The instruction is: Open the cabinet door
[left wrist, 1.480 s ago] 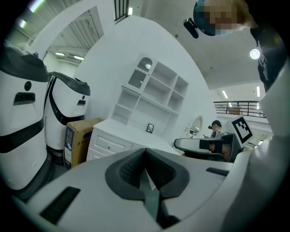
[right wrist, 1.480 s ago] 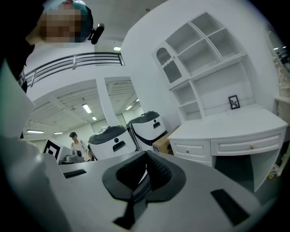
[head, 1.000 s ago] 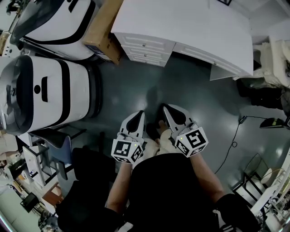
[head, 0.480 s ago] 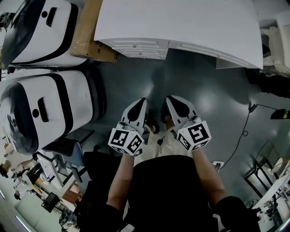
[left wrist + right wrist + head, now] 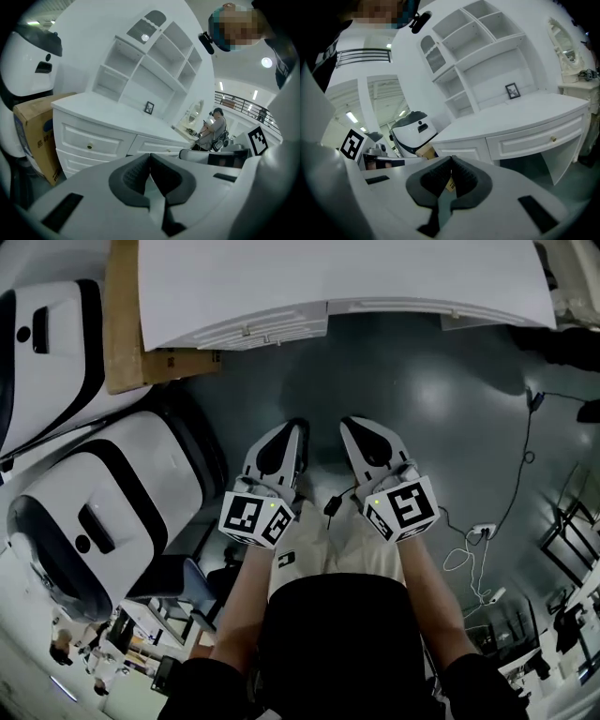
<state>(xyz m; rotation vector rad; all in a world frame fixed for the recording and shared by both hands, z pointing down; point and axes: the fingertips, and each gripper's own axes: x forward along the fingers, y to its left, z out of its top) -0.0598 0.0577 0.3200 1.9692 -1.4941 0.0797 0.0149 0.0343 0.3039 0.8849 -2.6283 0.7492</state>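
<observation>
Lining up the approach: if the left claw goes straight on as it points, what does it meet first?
Probably the cabinet, near the inner edge of its left drawers. The left claw is shut and empty, and the head view shows only floor between them; depth is unclear.

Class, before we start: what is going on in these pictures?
A person stands facing a white desk unit, holding the left gripper and the right gripper side by side in front of the body. Both have their fingers closed on nothing, and neither touches the unit. Its drawer fronts look shut, and no door is open yet. A cardboard box stands beside the unit.
</observation>
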